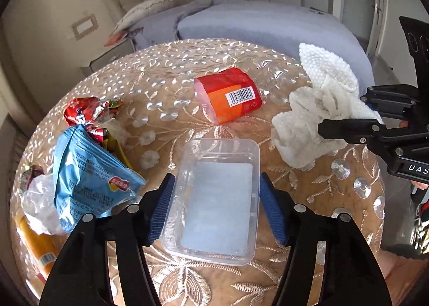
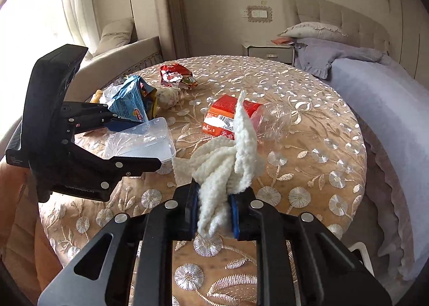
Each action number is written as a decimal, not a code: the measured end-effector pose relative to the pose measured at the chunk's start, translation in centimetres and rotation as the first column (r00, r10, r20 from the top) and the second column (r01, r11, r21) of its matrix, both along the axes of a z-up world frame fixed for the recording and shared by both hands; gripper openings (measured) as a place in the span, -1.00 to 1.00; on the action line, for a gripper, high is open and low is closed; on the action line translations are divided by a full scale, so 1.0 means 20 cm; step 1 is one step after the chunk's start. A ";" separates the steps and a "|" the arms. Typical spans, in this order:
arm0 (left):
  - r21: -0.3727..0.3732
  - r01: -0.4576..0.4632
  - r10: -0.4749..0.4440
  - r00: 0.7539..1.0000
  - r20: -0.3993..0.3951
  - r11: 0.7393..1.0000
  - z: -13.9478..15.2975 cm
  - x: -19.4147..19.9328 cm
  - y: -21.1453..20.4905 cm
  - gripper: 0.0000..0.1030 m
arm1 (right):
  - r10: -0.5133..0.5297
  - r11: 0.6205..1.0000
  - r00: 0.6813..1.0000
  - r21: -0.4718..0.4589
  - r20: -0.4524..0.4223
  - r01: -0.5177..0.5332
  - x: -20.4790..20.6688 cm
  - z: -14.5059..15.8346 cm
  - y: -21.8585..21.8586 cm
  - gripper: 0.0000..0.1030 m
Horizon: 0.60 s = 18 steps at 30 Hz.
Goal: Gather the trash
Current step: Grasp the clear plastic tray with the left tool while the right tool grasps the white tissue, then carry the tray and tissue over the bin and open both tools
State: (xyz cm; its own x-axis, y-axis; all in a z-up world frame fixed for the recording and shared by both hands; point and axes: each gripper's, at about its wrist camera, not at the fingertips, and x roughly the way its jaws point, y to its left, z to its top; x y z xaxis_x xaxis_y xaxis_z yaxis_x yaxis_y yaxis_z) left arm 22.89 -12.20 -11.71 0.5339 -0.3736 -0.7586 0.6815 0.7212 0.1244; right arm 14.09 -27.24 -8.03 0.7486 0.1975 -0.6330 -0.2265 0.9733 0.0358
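**Both grippers taking trash off the round surface**

I am working over the round surface (image 2: 308,129), where the trash is lying scattered so each piece can be picked singly. My left hand-held gripper (image 1: 215,205) is straddling the clear plastic tray (image 1: 214,198), jaws half-wide, pads beside its long walls; I cannot tell if they are pressing. My right hand-held gripper (image 2: 215,212) is clamping the white crumpled towel (image 2: 228,166). The blue snack bag (image 1: 88,172) and red bottle label (image 1: 230,94) are waiting.
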 end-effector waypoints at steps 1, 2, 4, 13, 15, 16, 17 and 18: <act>-0.006 0.001 -0.001 1.000 0.006 1.000 0.02 -0.02 -0.01 0.20 | 0.000 1.000 1.000 -0.002 0.013 0.000 -0.03 0.02 0.00 -0.61; -0.013 0.001 -0.001 1.000 0.012 1.000 0.04 -0.05 -0.01 0.20 | 0.001 1.000 1.000 -0.002 0.024 -0.001 -0.05 0.04 0.00 -0.61; -0.027 0.007 -0.007 1.000 0.023 1.000 0.08 -0.09 -0.02 0.20 | 0.000 1.000 0.999 -0.003 0.049 0.000 -0.11 0.08 -0.01 -0.61; -0.066 0.018 -0.012 0.996 0.092 0.998 0.20 -0.28 -0.15 0.20 | -0.064 0.997 0.989 -0.025 0.134 0.068 -0.35 0.18 -0.13 -0.61; -0.077 0.031 -0.023 0.994 0.106 0.997 0.21 -0.32 -0.21 0.20 | -0.088 0.996 0.986 -0.023 0.139 0.092 -0.40 0.19 -0.17 -0.61; -0.090 0.042 -0.032 0.994 0.104 0.995 0.22 -0.35 -0.24 0.20 | -0.100 0.994 0.985 -0.025 0.141 0.105 -0.43 0.19 -0.19 -0.61; -0.104 0.055 -0.044 0.994 0.101 0.993 0.22 -0.37 -0.27 0.20 | -0.114 0.993 0.983 -0.025 0.144 0.118 -0.45 0.19 -0.21 -0.61; -0.113 0.068 -0.057 0.993 0.101 0.991 0.23 -0.39 -0.30 0.20 | -0.126 0.991 0.981 -0.024 0.145 0.131 -0.48 0.19 -0.23 -0.61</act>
